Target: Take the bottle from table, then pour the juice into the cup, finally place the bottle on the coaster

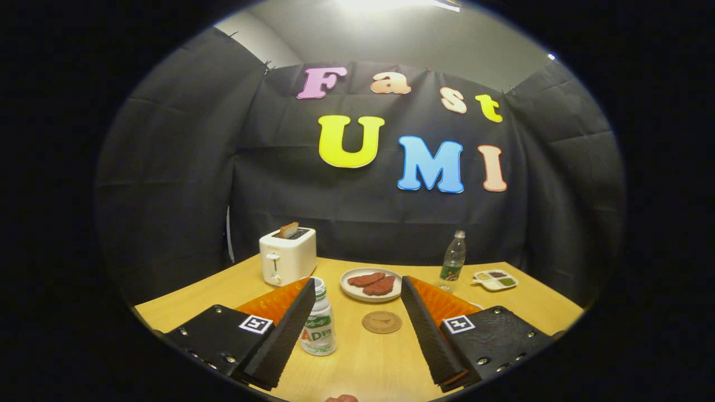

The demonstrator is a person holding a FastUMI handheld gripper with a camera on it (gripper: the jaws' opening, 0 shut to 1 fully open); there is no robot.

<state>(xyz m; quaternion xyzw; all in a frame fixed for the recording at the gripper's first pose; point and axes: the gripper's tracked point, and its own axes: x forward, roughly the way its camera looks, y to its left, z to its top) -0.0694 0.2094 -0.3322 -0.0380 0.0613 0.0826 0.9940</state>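
Note:
A small white juice bottle with a green-and-orange label stands upright on the wooden table. It is between my fingers, close against the inner side of the left finger. A round brown coaster lies flat on the table to the bottle's right, also between the fingers and nearer the right finger. My gripper is open, its fingers spread wide, and the right finger is well clear of the bottle.
Beyond the fingertips sits a white plate with two pieces of meat. A white toaster holding a slice stands back left. A clear water bottle and a small sauce tray stand back right.

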